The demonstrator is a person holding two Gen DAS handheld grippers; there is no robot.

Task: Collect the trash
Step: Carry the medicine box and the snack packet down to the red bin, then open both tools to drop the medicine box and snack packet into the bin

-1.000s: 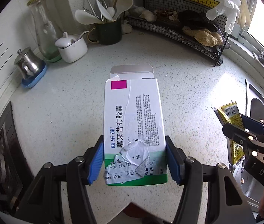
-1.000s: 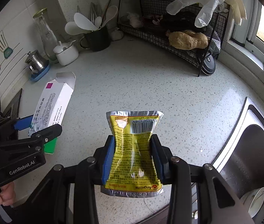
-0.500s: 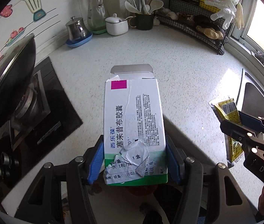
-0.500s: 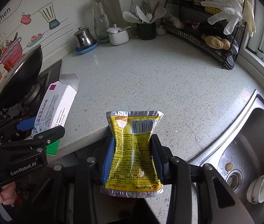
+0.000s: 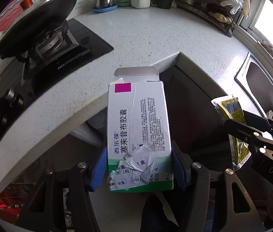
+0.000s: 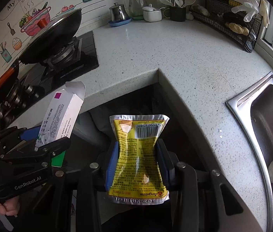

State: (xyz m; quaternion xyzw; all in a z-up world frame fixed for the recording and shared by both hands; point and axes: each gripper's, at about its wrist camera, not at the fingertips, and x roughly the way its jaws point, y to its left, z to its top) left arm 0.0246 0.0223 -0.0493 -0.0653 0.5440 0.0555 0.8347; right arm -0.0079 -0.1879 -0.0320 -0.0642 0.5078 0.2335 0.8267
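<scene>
My left gripper is shut on a white medicine box with a torn label and an open top flap. The box also shows at the left of the right wrist view. My right gripper is shut on a yellow foil sachet with a barcode, squeezed at its middle. The sachet also shows at the right of the left wrist view. Both grippers are held off the counter, in front of its inner corner, over dark space below.
A speckled L-shaped countertop lies ahead. A gas hob with a lidded black wok is at the left. A steel sink holding a cup is at the right. Jars, utensils and a wire rack stand at the back.
Both grippers have pulled back and away from the countertop with their items still held. The counter's front edge and the space under it have come into view.
</scene>
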